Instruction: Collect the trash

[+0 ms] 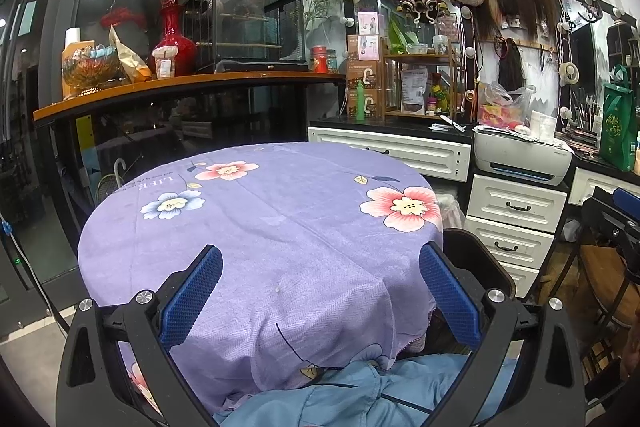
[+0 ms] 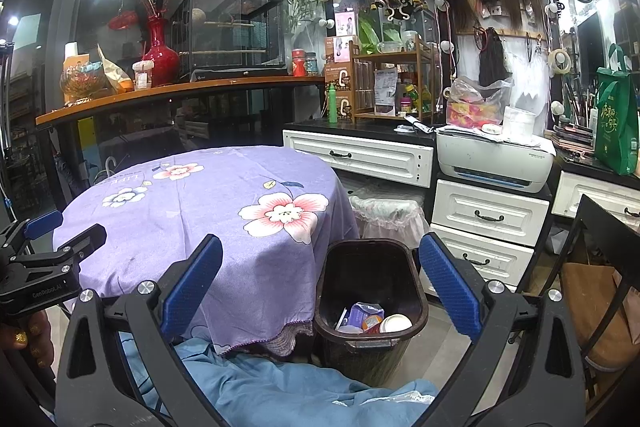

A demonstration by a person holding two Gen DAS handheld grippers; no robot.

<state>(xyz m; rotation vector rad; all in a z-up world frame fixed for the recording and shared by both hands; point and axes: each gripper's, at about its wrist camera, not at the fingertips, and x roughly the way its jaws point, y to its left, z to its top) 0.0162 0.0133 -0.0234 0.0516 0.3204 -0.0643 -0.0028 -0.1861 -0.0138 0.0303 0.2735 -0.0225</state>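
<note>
Holding position: both grippers hang above the near edge of a round table, each spread wide with nothing between the blue pads.
Left gripper (image 1: 320, 291): fingers wide apart, empty; in the right wrist view it shows again at 9 o'clock, beside a hand (image 2: 24, 339) with gold-painted nails.
Right gripper (image 2: 320, 291): fingers wide apart, empty; it looks down past the table's right edge.
Blue garment (image 2: 280, 387): crumpled light-blue cloth at 6 o'clock, nearest the cameras, just under the tablecloth's hem.
Tablecloth (image 1: 260, 227): purple, printed with pink and blue flowers, draped over the round table; its top is bare of loose items in both views.
Trash bin (image 2: 416, 291): dark brown plastic, standing on the floor just beside the table at 5 o'clock in the right wrist view.
Trash (image 2: 366, 317): a purple wrapper, an orange packet and a white round lid or cup lie in the bottom of the bin.
Second bin (image 2: 388, 211): behind the brown one, lined with a clear bag.
White drawers (image 2: 488, 215): at 3 o'clock, with a white printer (image 2: 492, 159) on top.
Wooden shelf (image 1: 180, 87): far back at 10 o'clock, bearing a red vase (image 1: 174, 39) and a glass case (image 1: 248, 19).
</note>
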